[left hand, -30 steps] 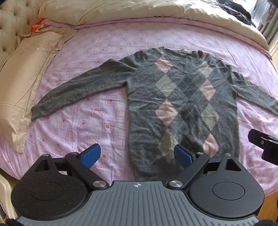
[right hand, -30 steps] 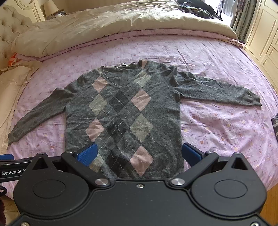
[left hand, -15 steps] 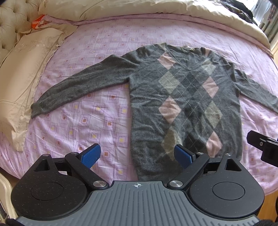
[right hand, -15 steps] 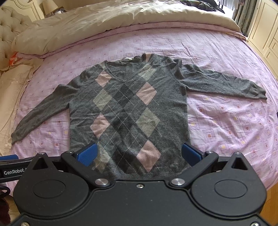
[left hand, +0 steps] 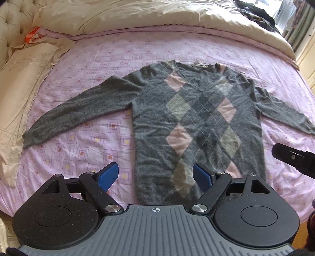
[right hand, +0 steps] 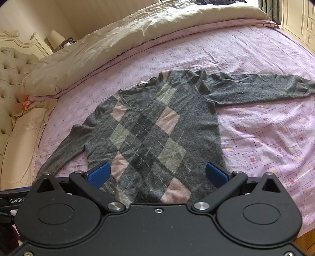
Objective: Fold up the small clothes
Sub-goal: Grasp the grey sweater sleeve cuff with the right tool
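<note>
A grey V-neck sweater (left hand: 196,122) with pink and pale argyle diamonds lies flat and face up on the pink patterned bed sheet (left hand: 82,141), both sleeves spread out; it also shows in the right wrist view (right hand: 153,134). My left gripper (left hand: 156,175) is open and empty, hovering above the hem's left half. My right gripper (right hand: 157,175) is open and empty, above the hem's right half. Part of the right gripper's body (left hand: 295,157) shows at the right edge of the left wrist view.
A cream duvet (left hand: 147,17) is bunched along the far side of the bed. A cream pillow (left hand: 21,82) lies at the left by the tufted headboard (right hand: 11,65). Cupboards (right hand: 307,17) stand at the far right. The bed's near edge is just below the hem.
Both grippers have shifted slightly; the right wrist view has turned and tilted, so the sweater now sits further left and more slanted. Both jaws stay open. The sweater has not moved.
</note>
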The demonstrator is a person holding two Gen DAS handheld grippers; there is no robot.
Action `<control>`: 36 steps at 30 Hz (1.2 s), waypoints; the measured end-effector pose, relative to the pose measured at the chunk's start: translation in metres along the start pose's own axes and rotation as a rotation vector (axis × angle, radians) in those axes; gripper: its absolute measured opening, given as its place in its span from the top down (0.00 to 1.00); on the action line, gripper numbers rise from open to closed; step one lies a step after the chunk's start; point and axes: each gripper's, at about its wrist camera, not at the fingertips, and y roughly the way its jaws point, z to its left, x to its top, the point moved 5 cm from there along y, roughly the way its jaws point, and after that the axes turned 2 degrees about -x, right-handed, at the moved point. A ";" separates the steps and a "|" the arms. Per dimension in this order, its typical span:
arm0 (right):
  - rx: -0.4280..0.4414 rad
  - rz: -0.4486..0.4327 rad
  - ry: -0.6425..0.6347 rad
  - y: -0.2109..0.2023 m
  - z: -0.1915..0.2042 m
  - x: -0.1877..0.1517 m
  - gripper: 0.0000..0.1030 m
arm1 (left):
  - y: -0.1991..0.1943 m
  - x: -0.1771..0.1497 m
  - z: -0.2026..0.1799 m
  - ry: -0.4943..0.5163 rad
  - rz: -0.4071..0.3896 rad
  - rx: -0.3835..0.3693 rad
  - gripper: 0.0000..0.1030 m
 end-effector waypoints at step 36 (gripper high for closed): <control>-0.242 -0.072 0.611 0.109 -0.436 0.127 0.44 | 0.072 0.074 -0.154 -0.013 0.045 0.105 0.35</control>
